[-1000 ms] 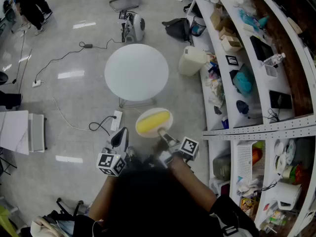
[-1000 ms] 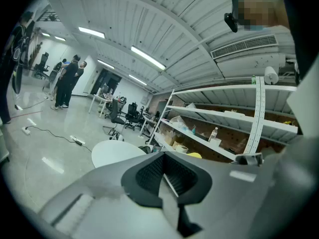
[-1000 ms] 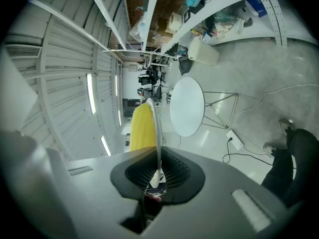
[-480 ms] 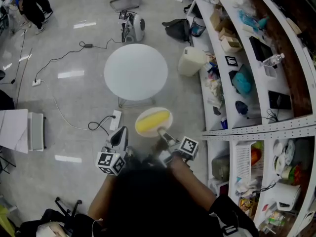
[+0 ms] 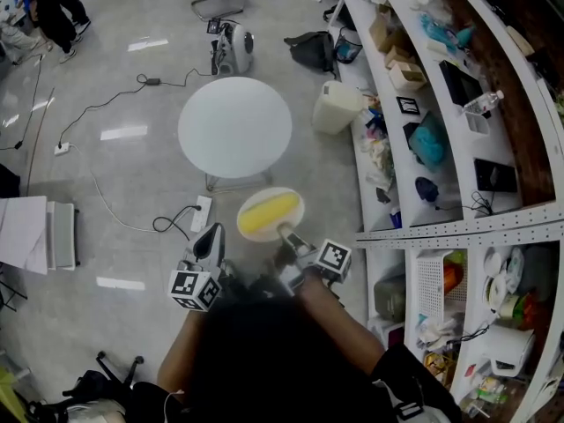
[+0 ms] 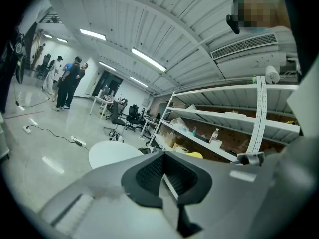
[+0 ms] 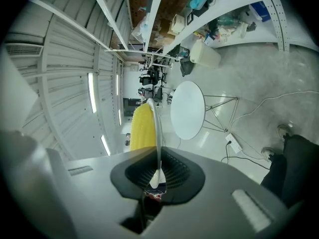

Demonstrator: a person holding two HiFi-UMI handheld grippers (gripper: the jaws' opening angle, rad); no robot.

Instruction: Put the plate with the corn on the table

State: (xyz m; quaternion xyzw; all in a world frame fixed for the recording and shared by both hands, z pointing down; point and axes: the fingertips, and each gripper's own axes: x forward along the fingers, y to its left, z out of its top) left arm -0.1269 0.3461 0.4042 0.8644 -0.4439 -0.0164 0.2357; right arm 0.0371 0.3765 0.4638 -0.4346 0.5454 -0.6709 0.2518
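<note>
Far off to the left of the left gripper (image 5: 210,241): a stack of flat white boards (image 5: 26,234) on the grey floor (image 5: 115,183). Just ahead of its tips and down on the floor: a white power strip (image 5: 201,214) with a looping black cable (image 5: 169,225). Jaws of this gripper pressed together, nothing between them.

Straight ahead of both grippers and well apart from them: a round white table (image 5: 234,127) on thin metal legs. Between it and the grippers: floor, the power strip and the cable. Beyond the table: a small white-and-grey machine (image 5: 231,47) and a black bag (image 5: 310,49).

Ahead and to the right of the right gripper (image 5: 286,234): a cream bin (image 5: 337,107) against long white shelving (image 5: 458,227) crowded with boxes and packets.

Right gripper's jaws nipped onto the near rim of a pale round plate (image 5: 264,194), the plate jutting out ahead of the tips, in the air above the floor and short of the table. On it: one yellow corn cob (image 5: 267,217), lying crosswise to the gripper and covering most of the plate. In the right gripper view, plate seen edge-on, thin rim running down between the dark pads, corn on its left face.
</note>
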